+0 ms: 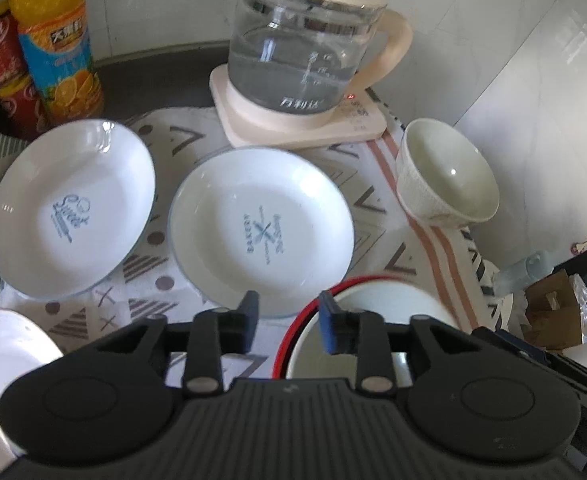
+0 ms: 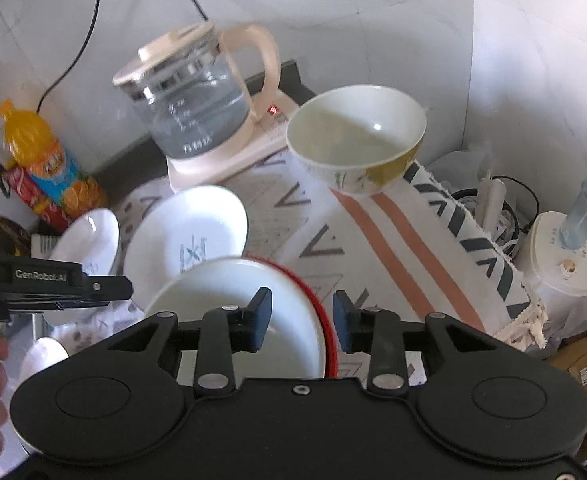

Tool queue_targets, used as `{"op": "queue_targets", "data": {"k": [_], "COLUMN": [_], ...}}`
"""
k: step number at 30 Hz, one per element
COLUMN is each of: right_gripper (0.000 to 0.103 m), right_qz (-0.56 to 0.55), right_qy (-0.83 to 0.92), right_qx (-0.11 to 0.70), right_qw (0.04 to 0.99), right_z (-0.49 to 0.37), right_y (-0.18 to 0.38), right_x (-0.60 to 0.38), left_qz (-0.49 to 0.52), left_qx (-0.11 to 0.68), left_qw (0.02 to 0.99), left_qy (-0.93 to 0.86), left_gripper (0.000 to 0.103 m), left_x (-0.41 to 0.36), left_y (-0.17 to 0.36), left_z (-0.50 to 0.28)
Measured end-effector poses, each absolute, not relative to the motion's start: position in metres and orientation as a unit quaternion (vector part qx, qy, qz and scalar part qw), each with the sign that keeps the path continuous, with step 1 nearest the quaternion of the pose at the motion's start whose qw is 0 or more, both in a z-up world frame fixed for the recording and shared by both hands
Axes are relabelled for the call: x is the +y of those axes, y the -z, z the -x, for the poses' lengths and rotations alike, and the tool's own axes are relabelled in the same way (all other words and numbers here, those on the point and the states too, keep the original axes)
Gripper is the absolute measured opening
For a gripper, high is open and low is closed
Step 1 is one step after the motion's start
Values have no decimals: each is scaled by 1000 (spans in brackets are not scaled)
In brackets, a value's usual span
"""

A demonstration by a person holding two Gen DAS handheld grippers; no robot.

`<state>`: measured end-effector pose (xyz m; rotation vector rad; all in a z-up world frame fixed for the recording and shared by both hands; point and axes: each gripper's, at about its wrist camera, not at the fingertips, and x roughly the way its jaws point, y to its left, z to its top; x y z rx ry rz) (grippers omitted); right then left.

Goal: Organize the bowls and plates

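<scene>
Both grippers hover low over the patterned cloth (image 1: 377,200) with their blue pads parted a little and nothing pinched: the left gripper (image 1: 289,322) straddles the near edge of the red-rimmed bowl (image 1: 377,300), the right gripper (image 2: 301,318) its red rim on the other side, which reads to me as a bowl set down with the jaws clear of it. Just beyond lie two white plates with blue print, the bakery plate (image 1: 261,228) and the sweet plate (image 1: 69,208), side by side and unstacked, likely waiting to be gathered. Farther right a pale bowl (image 1: 449,174) sits tilted near the wall, with the glass kettle (image 1: 309,52) behind.
</scene>
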<state>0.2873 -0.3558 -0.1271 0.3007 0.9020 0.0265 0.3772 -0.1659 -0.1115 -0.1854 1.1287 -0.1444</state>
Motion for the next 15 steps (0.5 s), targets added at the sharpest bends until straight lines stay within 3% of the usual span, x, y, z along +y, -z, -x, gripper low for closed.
{"op": "queue_targets", "data": {"k": [6, 15], "right_gripper": [39, 41], "right_qz": [-159, -176], "right_qy": [-4, 10], "right_qx": [422, 408], "right_qw": [892, 896], "right_z": [-296, -316], "right_y": [123, 121], "right_x": [-374, -406], "left_qz": [81, 85], "left_qx": [525, 514], "left_qw": [844, 849], "left_qy": [76, 85], "left_gripper": [41, 42], "left_x": [-183, -214], "left_y": [105, 102], "left_z": [-390, -410]}}
